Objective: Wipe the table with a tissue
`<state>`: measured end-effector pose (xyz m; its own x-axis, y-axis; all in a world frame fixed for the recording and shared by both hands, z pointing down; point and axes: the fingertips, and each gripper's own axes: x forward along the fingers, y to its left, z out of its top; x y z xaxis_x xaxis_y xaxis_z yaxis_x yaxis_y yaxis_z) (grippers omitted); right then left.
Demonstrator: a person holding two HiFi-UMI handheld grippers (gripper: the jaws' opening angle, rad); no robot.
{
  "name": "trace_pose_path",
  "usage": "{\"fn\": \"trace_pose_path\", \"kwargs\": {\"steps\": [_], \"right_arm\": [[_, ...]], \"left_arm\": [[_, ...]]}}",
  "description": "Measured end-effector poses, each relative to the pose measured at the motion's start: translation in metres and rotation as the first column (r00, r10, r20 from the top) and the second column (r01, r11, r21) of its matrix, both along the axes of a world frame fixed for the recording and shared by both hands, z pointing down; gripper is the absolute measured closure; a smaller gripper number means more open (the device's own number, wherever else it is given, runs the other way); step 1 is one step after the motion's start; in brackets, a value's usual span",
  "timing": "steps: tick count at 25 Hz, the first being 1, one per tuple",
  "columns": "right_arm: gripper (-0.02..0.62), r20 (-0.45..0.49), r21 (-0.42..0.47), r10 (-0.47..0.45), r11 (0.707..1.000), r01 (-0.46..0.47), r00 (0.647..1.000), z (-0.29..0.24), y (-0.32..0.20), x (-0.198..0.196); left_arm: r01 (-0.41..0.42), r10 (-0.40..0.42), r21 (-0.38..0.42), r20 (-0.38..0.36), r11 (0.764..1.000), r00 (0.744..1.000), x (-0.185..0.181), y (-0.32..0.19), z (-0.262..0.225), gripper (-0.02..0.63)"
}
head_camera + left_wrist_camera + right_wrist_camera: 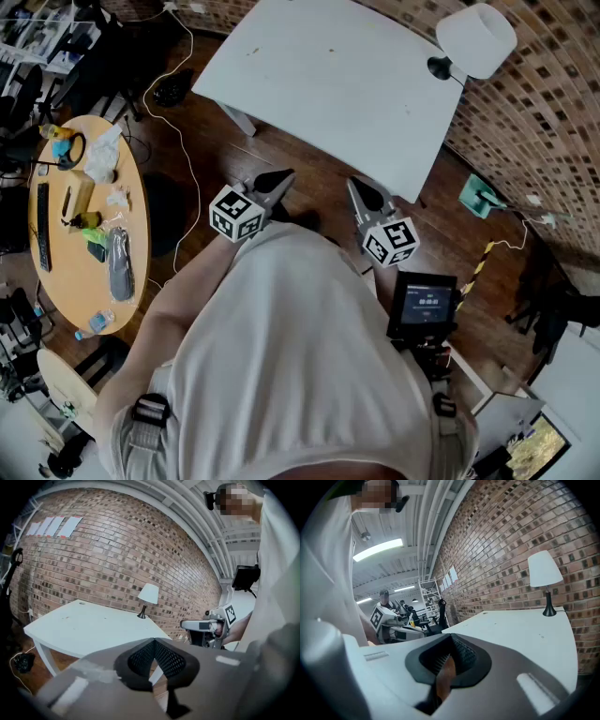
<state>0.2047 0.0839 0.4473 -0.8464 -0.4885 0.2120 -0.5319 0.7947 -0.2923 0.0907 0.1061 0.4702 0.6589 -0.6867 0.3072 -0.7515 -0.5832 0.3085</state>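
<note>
Both the left gripper (279,178) and right gripper (360,190) press their ribbed black fingers (140,658) together, empty. A smooth white rectangular surface (328,84) stands ahead.

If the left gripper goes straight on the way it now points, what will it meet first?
Probably the near edge of the white rectangular table; the left gripper, shut, points slightly down at it. Depth is unclear.

White rectangular table (328,84) beside brick wall (548,117)
</note>
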Motion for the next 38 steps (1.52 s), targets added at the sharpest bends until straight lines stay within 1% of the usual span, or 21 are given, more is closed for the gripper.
{"fn": "trace_pose_path", "kwargs": {"steps": [3,6,12,16,20,23,27,31,36,38], "right_arm": [[0.588,0.010,-0.014,-0.010,1.000,0.011,1.000,0.000,0.001,-0.006],[0.588,0.007,-0.010,-0.057,0.998,0.057,0.998,0.000,0.000,-0.020],[0.588,0.001,0.001,-0.159,0.987,0.159,0.987,0.002,-0.005,-0.056],[0.588,-0.001,-0.019,-0.221,0.975,0.221,0.975,0.008,-0.008,-0.088],[0.588,0.022,-0.027,-0.301,0.953,0.302,0.953,0.007,-0.008,-0.122],[0.588,0.030,-0.030,-0.328,0.944,0.329,0.944,0.002,-0.011,-0.145],[0.588,-0.014,-0.025,-0.376,0.927,0.375,0.927,-0.005,-0.015,-0.184],[0.588,-0.057,-0.012,-0.435,0.900,0.435,0.899,-0.008,-0.020,-0.231],[0.588,-0.118,0.003,-0.508,0.859,0.512,0.853,-0.016,-0.020,-0.284],[0.588,-0.147,0.013,-0.538,0.838,0.545,0.830,-0.016,-0.018,-0.304]], "left_arm": [[-0.005,0.005,-0.009,-0.015,1.000,1.000,-0.001,0.006,0.000,0.603],[0.004,-0.004,-0.015,-0.016,1.000,1.000,-0.010,0.011,-0.001,0.603],[0.104,-0.105,-0.027,-0.013,0.994,0.994,-0.043,0.017,-0.003,0.603],[0.169,-0.169,-0.047,0.001,0.985,0.986,-0.071,0.025,-0.001,0.603],[0.255,-0.255,-0.067,0.005,0.965,0.967,-0.103,0.032,0.005,0.603],[0.292,-0.294,-0.056,-0.015,0.955,0.956,-0.127,0.028,0.006,0.603],[0.344,-0.345,-0.049,-0.027,0.938,0.938,-0.165,0.024,0.002,0.603],[0.412,-0.413,-0.043,-0.027,0.910,0.910,-0.212,0.026,0.003,0.603],[0.478,-0.480,-0.045,-0.036,0.877,0.877,-0.266,0.031,0.007,0.603],[0.494,-0.495,-0.036,-0.043,0.869,0.868,-0.285,0.034,0.008,0.603]]}}
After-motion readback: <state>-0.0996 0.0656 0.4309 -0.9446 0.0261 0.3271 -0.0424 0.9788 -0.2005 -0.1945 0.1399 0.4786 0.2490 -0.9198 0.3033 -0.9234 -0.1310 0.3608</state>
